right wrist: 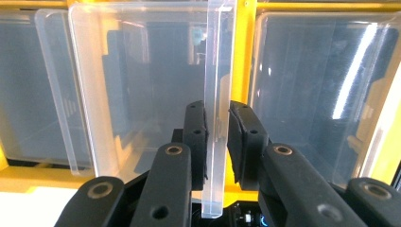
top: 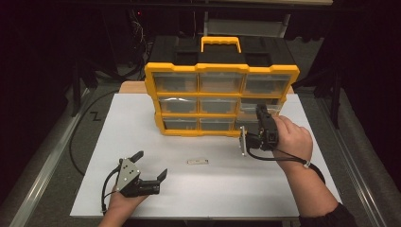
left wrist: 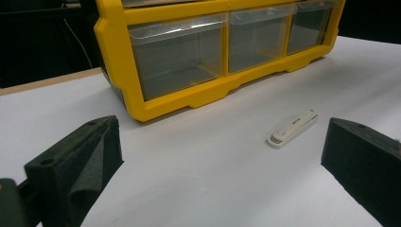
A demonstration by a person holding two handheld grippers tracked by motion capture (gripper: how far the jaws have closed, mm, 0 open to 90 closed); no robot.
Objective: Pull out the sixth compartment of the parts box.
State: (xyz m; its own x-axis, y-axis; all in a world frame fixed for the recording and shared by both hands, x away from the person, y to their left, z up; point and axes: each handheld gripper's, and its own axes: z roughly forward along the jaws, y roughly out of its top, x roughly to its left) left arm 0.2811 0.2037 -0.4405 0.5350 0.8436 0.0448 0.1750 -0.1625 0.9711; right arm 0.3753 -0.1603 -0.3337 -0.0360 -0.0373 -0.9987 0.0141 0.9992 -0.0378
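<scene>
the right gripper (right wrist: 217, 137) has pinched the lip of a clear drawer (right wrist: 142, 94) in the yellow organizer (top: 221, 97), barely pulled out, while the white usb stick (top: 197, 162) lies before the organizer, ungrasped, near the wide-open, empty left gripper (top: 153, 165).

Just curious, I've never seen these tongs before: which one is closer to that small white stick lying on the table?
Left. The left tongs rest open on the table, the white stick a short way ahead of them. The right tongs are farther back, clamped on a clear drawer.
</scene>
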